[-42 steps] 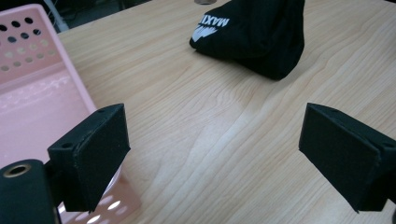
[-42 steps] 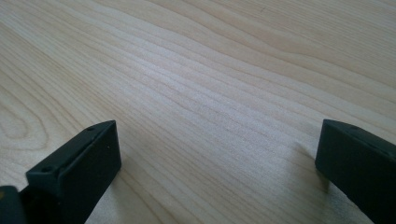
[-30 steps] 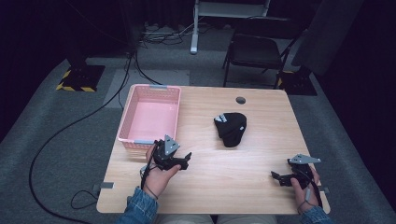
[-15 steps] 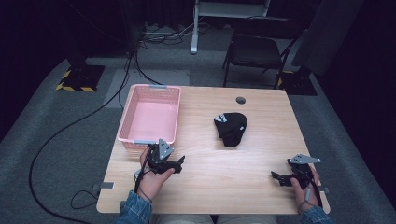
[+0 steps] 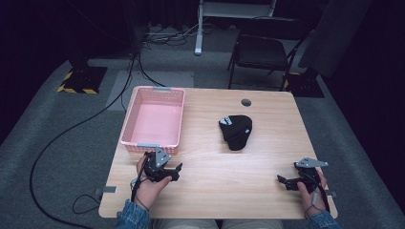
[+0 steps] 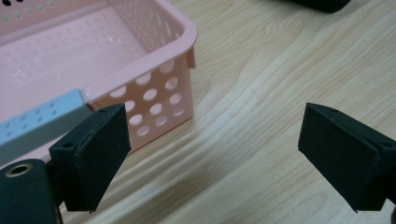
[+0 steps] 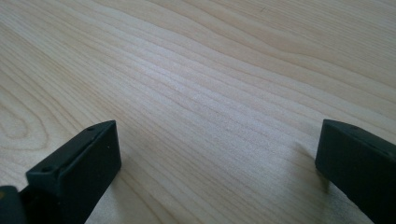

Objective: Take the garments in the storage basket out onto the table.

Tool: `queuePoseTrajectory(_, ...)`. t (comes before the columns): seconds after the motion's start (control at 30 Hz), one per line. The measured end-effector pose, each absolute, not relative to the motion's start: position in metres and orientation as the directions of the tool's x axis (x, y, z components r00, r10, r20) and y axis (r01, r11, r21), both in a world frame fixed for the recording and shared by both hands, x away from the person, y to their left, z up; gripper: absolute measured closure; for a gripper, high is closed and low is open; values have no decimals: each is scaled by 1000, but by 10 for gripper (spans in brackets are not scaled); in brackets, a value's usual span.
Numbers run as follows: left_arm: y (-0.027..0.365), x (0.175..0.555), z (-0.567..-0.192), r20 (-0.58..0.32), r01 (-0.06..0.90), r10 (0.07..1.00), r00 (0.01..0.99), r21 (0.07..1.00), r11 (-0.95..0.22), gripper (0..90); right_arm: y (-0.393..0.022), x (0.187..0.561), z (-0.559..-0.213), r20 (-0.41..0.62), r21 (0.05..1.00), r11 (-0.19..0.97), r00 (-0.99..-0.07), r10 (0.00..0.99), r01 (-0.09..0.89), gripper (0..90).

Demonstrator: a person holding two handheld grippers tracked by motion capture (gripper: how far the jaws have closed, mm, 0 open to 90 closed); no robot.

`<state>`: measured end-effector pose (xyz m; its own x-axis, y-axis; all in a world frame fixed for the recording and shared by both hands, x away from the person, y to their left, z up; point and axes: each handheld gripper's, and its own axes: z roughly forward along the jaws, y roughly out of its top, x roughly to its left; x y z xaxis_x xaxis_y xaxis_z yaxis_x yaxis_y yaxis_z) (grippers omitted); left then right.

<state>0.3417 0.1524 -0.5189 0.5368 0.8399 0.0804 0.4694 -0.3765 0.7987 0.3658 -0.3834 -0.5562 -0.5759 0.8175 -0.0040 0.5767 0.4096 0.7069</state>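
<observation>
High view: two hand-held grippers low in the frame over a wooden table (image 5: 267, 191), both with jaws spread and nothing between them.

At lower left the left gripper (image 5: 175, 171) sits just beside the near end of the pink basket (image 5: 129, 128) (its perforated corner fills the upper left of the left gripper view). At lower right, the right gripper (image 5: 282, 181) points across bare wood. A black beanie (image 5: 236, 131) lies mid-frame, well apart from both.

Pink hole-patterned basket (image 5: 154, 121), black beanie (image 5: 236, 131), pale wood-grain table (image 5: 239, 191).
</observation>
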Motion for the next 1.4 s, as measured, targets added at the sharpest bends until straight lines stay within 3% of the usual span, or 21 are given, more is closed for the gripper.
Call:
queuePoseTrajectory(1.13, 181, 334, -549, 65, 586, 873, 483, 718, -377, 87, -383, 366, -556, -4, 707, 409, -576, 818, 577, 1)
queuePoseTrajectory(1.4, 187, 335, -555, 11, 641, 891, 454, 690, -336, 81, -383, 366, -556, -4, 707, 410, -576, 818, 577, 1)
